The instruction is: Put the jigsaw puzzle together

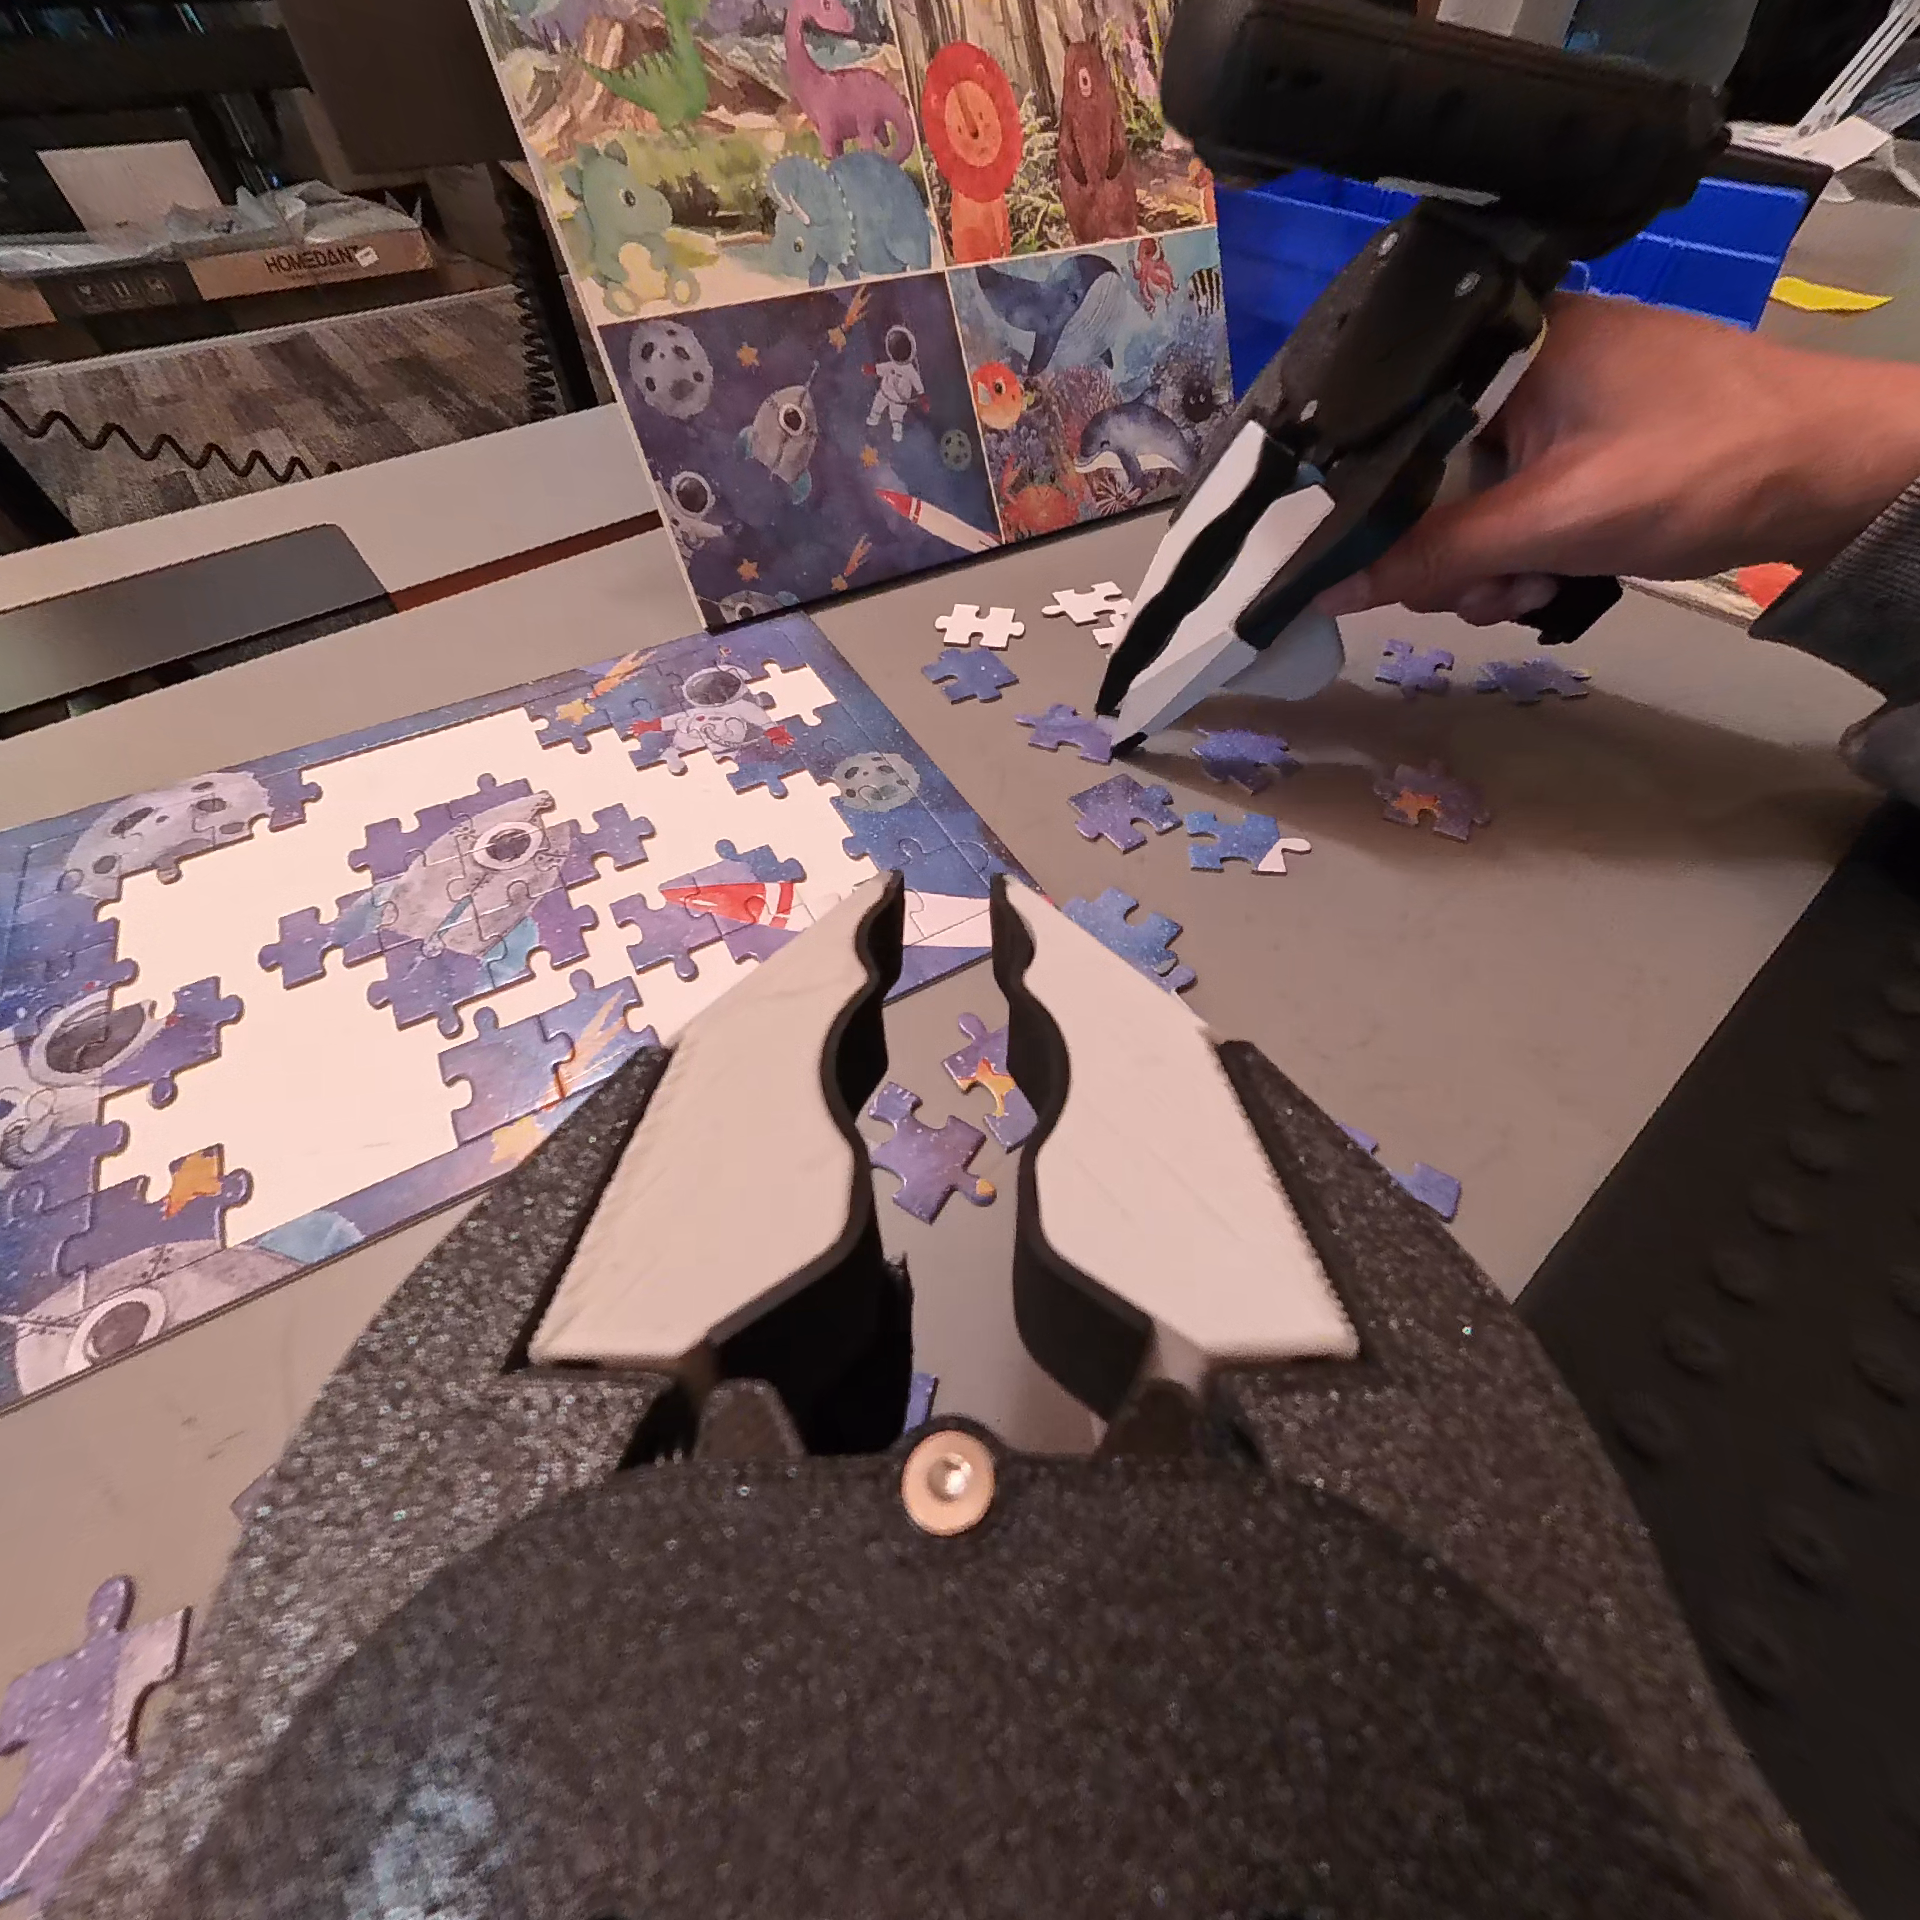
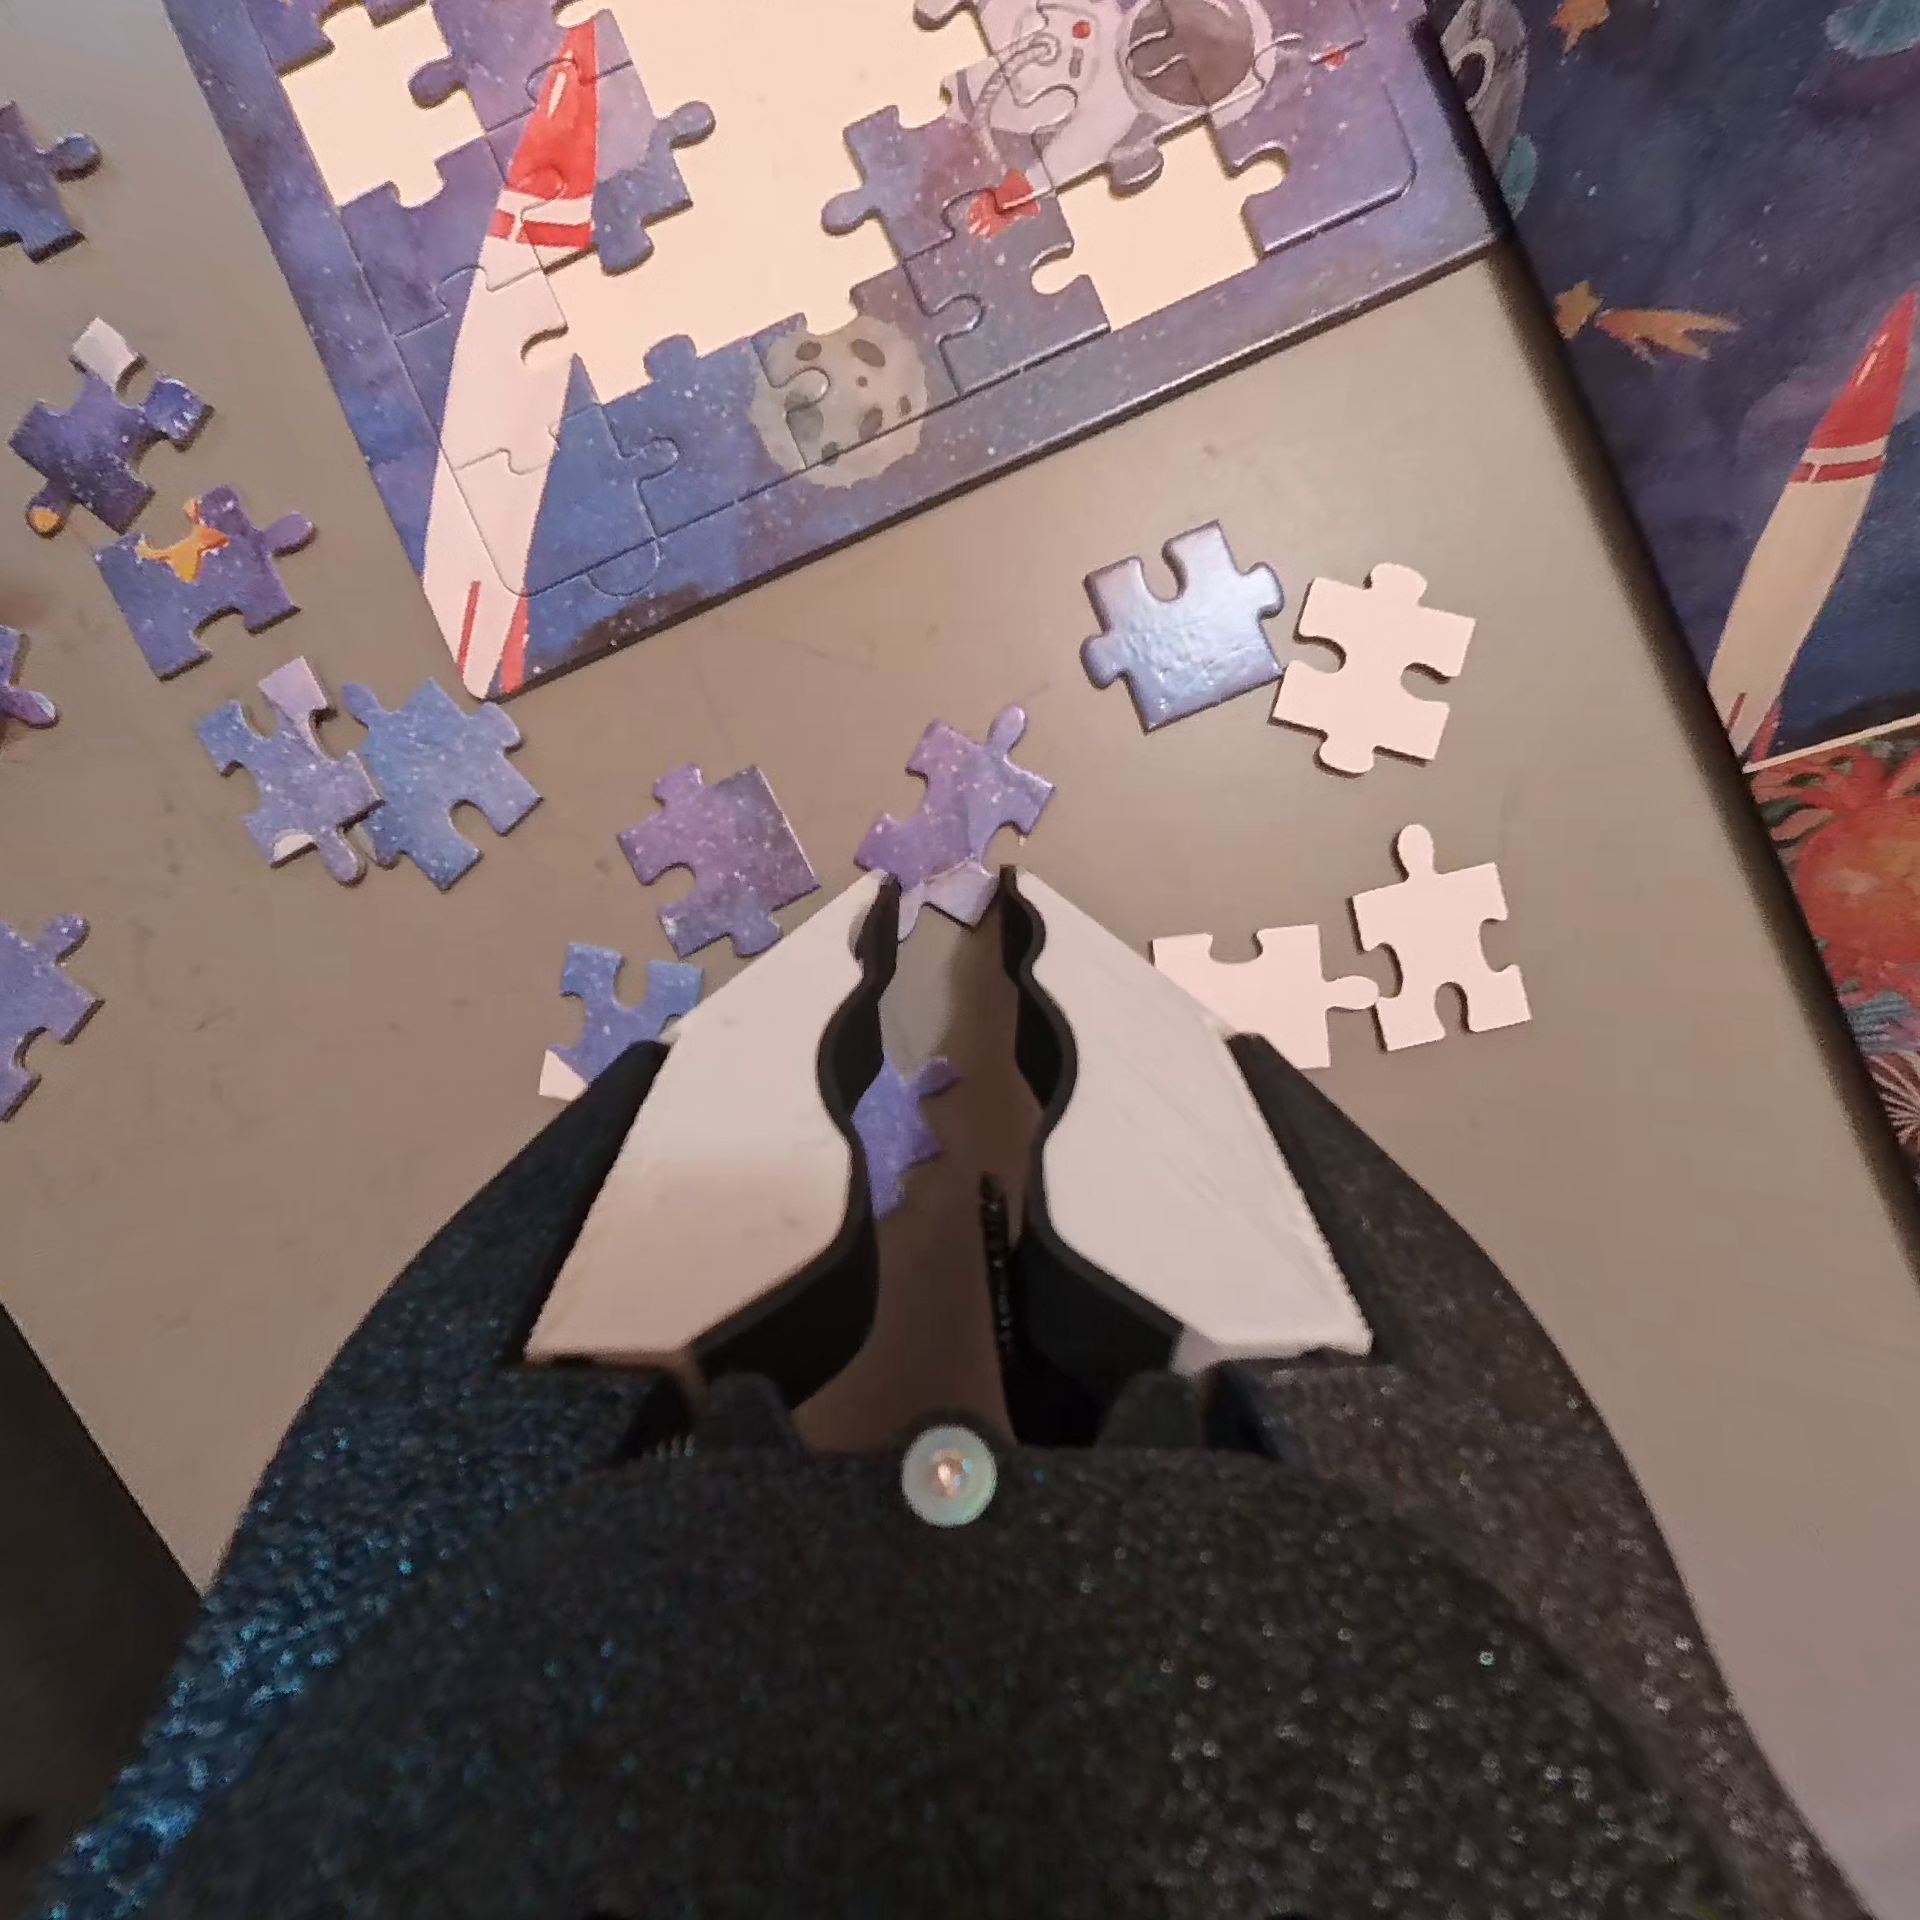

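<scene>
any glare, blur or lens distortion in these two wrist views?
Left wrist view: strong wide-angle bending at the edges, table sharp, own left hand-held gripper slightly soft, right hand-held gripper casts a soft shadow. Right wrist view: sheen on one blue puzzle piece, gripper body blurred, pieces crisp.

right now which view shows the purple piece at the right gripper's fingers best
The right wrist view: the purple piece fills the space just ahead of the right gripper, its tabs clear and one edge between the tips. The left wrist view shows the same piece small and far off, partly covered by the right gripper's fingers.
</scene>
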{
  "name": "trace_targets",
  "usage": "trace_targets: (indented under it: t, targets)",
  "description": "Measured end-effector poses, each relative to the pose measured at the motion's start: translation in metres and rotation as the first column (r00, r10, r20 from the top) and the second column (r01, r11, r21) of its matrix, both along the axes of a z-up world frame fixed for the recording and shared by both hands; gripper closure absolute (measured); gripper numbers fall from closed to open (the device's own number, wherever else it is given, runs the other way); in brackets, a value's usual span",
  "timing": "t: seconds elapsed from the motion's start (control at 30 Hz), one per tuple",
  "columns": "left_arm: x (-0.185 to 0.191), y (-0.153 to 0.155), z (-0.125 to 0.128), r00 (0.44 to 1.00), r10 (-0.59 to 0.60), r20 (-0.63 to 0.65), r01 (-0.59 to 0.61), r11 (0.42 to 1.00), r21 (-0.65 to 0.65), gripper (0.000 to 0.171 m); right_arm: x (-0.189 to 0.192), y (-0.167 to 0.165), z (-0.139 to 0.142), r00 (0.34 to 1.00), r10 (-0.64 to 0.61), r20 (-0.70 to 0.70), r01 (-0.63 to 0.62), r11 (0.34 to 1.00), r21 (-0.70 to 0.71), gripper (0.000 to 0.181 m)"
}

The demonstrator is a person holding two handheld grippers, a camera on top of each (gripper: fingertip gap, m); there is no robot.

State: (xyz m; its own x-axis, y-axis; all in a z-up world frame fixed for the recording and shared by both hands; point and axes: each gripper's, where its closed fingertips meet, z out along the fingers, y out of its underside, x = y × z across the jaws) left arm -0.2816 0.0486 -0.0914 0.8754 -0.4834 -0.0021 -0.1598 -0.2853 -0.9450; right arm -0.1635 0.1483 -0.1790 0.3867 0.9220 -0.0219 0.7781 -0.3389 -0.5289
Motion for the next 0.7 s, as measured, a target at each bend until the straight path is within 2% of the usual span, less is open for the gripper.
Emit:
trace_targets:
  t: [0.23, 0.33, 0.4, 0.47, 0.6, 0.7]
  targets:
    - [0.0, 0.0, 0.0, 1.0, 0.002, 0.0, -0.002, 1.0, 0.0, 0.156, 0.007, -0.001, 0.002, 1.0, -0.003, 0.002, 0.003, 1.0, 0.019, 0.163]
    - [0.0, 0.0, 0.0, 1.0, 0.001, 0.001, -0.001, 1.0, -0.001, 0.156, 0.004, -0.004, 0.011, 0.999, 0.002, -0.051, -0.001, 1.0, 0.026, 0.179]
    - [0.0, 0.0, 0.0, 1.0, 0.0, 0.001, 0.0, 1.0, 0.0, 0.156, 0.002, -0.006, 0.016, 0.997, 0.004, -0.078, -0.002, 1.0, 0.017, 0.181]
    - [0.0, 0.0, -0.001, 1.0, -0.002, -0.001, 0.002, 1.0, -0.003, 0.156, 0.01, -0.003, 0.012, 0.999, -0.013, -0.032, 0.014, 0.999, 0.035, 0.181]
    - [-0.001, -0.002, 0.0, 1.0, -0.003, 0.0, 0.003, 1.0, -0.002, 0.156, 0.008, -0.003, 0.013, 0.999, -0.008, -0.037, 0.01, 0.999, 0.046, 0.178]
    - [0.0, -0.001, -0.001, 1.0, -0.004, 0.0, 0.004, 1.0, -0.006, 0.156, 0.0, -0.005, 0.015, 0.999, 0.003, -0.036, -0.001, 0.999, 0.047, 0.157]
